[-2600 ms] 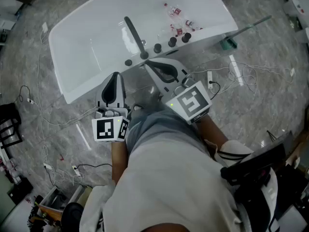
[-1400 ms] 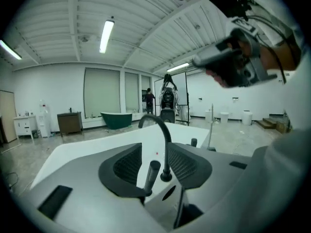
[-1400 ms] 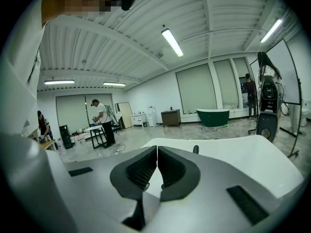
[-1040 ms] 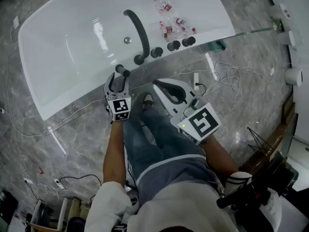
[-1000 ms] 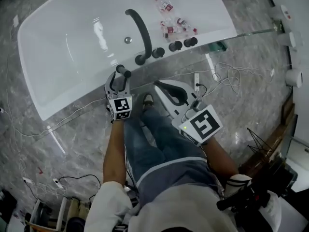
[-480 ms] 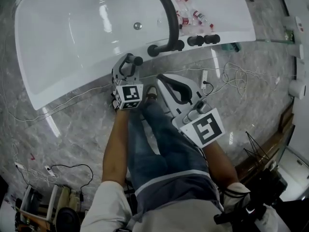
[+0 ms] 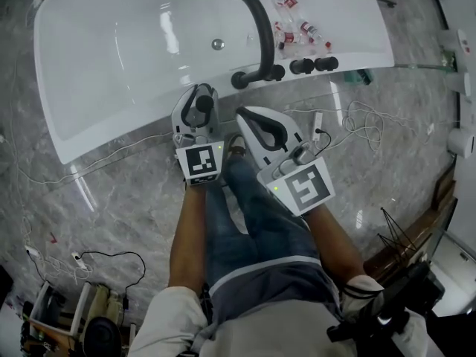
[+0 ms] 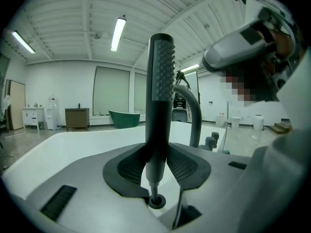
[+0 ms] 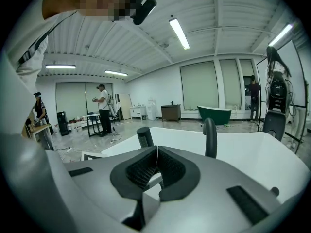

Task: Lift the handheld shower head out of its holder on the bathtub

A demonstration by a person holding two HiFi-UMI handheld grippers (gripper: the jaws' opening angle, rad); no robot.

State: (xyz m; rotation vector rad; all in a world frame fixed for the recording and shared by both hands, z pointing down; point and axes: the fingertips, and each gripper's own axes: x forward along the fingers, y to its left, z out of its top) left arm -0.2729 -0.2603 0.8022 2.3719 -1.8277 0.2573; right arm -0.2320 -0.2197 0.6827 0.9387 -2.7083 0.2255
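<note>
The white bathtub (image 7: 89,134) is seen from above. The right gripper (image 9: 156,155) is held near its near rim, jaws pressed together on nothing. The left gripper (image 8: 156,152) is pinched on the dark shower head (image 8: 161,81), stood upright at that rim.

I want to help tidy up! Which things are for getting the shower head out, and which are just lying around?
For the job:
- dark grey stick-shaped shower head
- left gripper, clamped on it
- white bathtub

Just lying about:
- small red-labelled bottles at the tub's end
- curved dark tap spout
- white cables on the grey marble floor
</note>
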